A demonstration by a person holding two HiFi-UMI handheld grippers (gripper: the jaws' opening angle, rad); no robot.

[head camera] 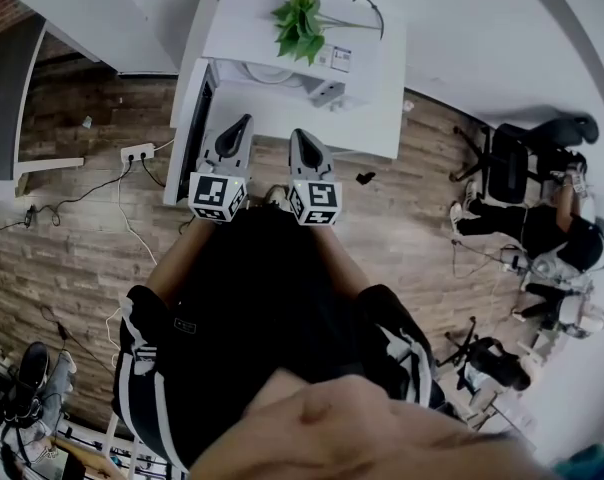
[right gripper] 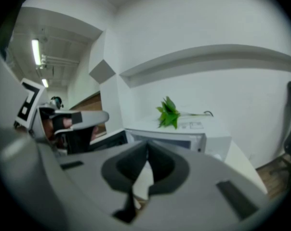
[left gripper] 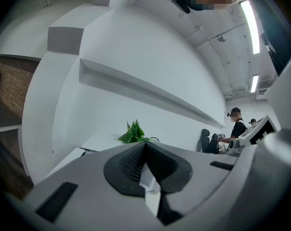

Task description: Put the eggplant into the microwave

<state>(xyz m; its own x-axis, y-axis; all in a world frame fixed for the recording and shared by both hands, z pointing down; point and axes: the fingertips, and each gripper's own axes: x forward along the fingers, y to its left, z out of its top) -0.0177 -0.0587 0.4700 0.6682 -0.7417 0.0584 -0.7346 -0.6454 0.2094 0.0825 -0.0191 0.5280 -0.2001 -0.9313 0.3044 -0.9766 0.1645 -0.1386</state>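
The left hand-held gripper (left gripper: 144, 144) and right hand-held gripper (right gripper: 147, 144), both closed and empty, face one microwave (head camera: 272, 43) topped by one plant (head camera: 300, 23); its label (head camera: 340, 59) is unreadable.

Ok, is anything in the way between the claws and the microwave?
Nothing visible: the left claw and right claw face the microwave over the white table, its door apparently open. No eggplant shows.

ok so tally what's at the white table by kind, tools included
tools: 2 (left tool, right tool)
microwave: 1
plant: 1
table: 1
power strip on the floor: 1
eggplant: 0 in view
total: 6
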